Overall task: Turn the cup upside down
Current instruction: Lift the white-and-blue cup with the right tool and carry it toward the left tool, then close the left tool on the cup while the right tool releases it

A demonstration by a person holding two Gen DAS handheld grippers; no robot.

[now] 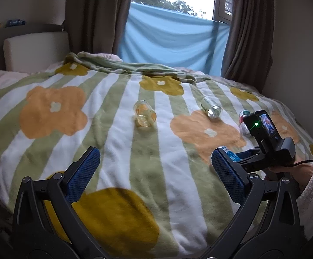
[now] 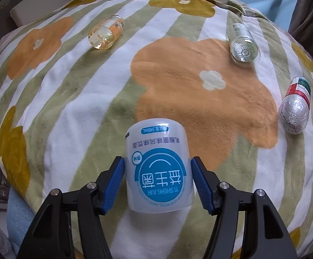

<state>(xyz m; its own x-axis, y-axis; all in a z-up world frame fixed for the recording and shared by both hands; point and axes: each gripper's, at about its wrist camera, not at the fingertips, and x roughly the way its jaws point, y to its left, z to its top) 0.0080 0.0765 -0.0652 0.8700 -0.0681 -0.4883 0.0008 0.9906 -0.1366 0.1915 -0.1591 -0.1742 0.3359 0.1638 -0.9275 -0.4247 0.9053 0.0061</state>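
Note:
A white cup with a blue round label [image 2: 158, 168] stands upside down on the flowered blanket, its print inverted. My right gripper [image 2: 157, 170] has its blue pads against both sides of the cup. In the left wrist view a sliver of the cup [image 1: 230, 152] shows behind my left gripper's right finger, with the right gripper's body [image 1: 264, 151] beside it. My left gripper [image 1: 155, 168] is open and empty above the blanket.
A yellow-tinted cup [image 2: 105, 32] [image 1: 144, 116], a clear bottle [image 2: 243, 45] [image 1: 211, 108] and a red-and-green-labelled bottle [image 2: 294, 108] [image 1: 244, 120] lie on their sides on the bed [image 1: 117, 129]. Curtains and a window stand beyond.

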